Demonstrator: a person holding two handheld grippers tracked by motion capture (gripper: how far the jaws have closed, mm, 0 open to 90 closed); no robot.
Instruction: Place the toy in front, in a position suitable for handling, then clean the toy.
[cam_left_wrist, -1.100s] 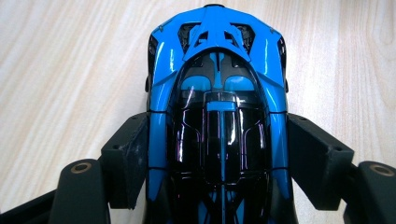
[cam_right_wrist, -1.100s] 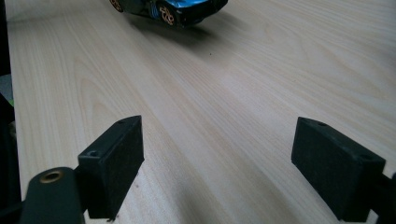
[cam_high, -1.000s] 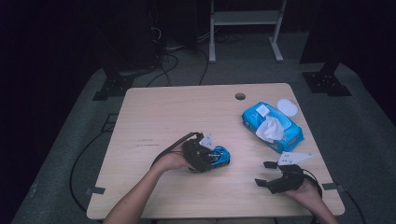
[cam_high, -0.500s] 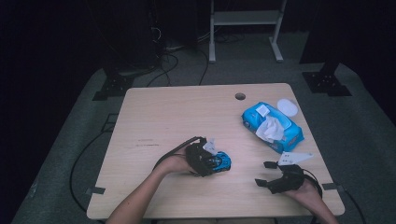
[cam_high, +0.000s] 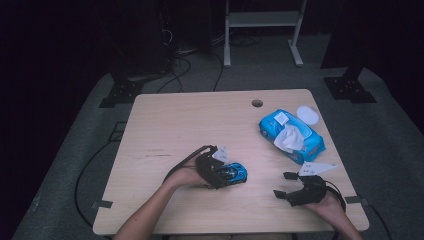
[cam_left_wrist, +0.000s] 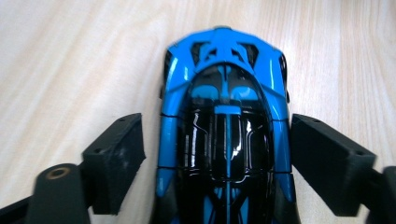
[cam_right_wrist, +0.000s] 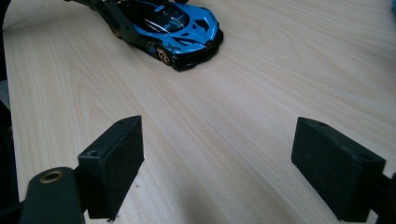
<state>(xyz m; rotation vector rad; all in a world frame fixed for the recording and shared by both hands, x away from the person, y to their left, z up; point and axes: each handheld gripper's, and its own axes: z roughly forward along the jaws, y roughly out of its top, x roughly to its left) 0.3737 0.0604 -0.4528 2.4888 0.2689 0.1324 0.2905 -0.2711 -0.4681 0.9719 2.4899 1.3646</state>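
A blue and black toy car (cam_high: 239, 172) stands on the wooden table (cam_high: 175, 125), near its middle front. My left gripper (cam_high: 227, 175) straddles the car from behind. In the left gripper view the car (cam_left_wrist: 224, 116) lies between the two black pads (cam_left_wrist: 119, 154). The jaws have just been opening, and a gap shows at the left pad, so the left gripper (cam_left_wrist: 217, 144) is open. My right gripper (cam_high: 281, 185) rests at the front right, open, its jaws turned toward the car. Bare wood lies between them in the right gripper view (cam_right_wrist: 217, 163), with the car (cam_right_wrist: 173, 23) farther off.
A blue wipes pack (cam_high: 292, 135) with a tissue pulled up lies at the right of the table, with a white round lid (cam_high: 307, 115) beside it. A cable hole (cam_high: 257, 103) sits near the far edge. Cables trail from both grippers.
The left gripper and the car have slid slightly toward the table's near edge. The right gripper has stayed put.
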